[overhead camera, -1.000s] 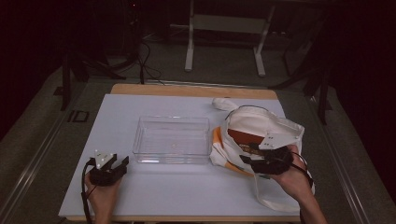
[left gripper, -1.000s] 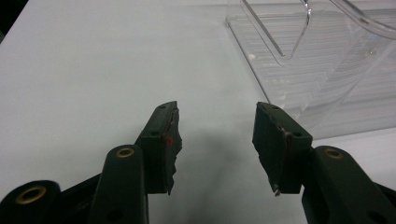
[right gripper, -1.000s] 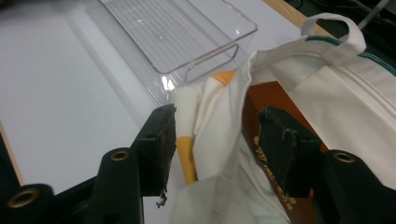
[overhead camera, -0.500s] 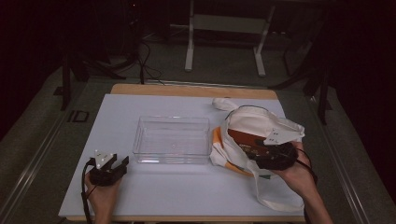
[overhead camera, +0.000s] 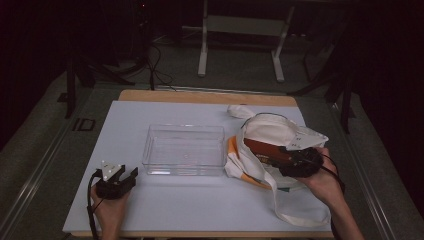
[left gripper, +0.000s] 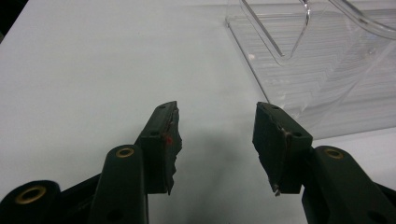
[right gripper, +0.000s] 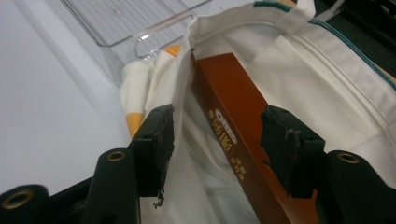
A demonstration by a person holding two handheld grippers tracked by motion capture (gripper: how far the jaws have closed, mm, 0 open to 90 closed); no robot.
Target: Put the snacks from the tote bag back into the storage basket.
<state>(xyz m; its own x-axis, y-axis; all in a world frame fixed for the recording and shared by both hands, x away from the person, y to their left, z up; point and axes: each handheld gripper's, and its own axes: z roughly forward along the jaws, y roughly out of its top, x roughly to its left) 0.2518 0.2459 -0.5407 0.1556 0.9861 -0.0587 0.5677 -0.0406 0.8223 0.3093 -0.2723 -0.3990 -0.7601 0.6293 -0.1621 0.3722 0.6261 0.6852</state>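
1. High view: the right gripper [overhead camera: 280, 159] is set at the mouth of the cloth bag [overhead camera: 272, 131] beside the clear tray [overhead camera: 184, 149]; the left gripper [overhead camera: 119, 175] is parked well apart.
2. Left gripper view: its jaws are spread, empty, over the white mat [left gripper: 93, 60].
3. Right gripper view: jaws are spread astride the orange box [right gripper: 229, 116] in the bag, ready for gripping.

High view overhead, gripper views close, sharing tray [overhead camera: 183, 150]

**Table surface**

Wooden table [overhead camera: 210, 96] covered by a white mat [overhead camera: 200, 200]. On the mat: clear plastic tray [overhead camera: 184, 150] at centre, white cloth bag [overhead camera: 272, 150] touching its right side, bag strap trailing toward near edge. Left gripper [overhead camera: 116, 181] rests near-left on mat.
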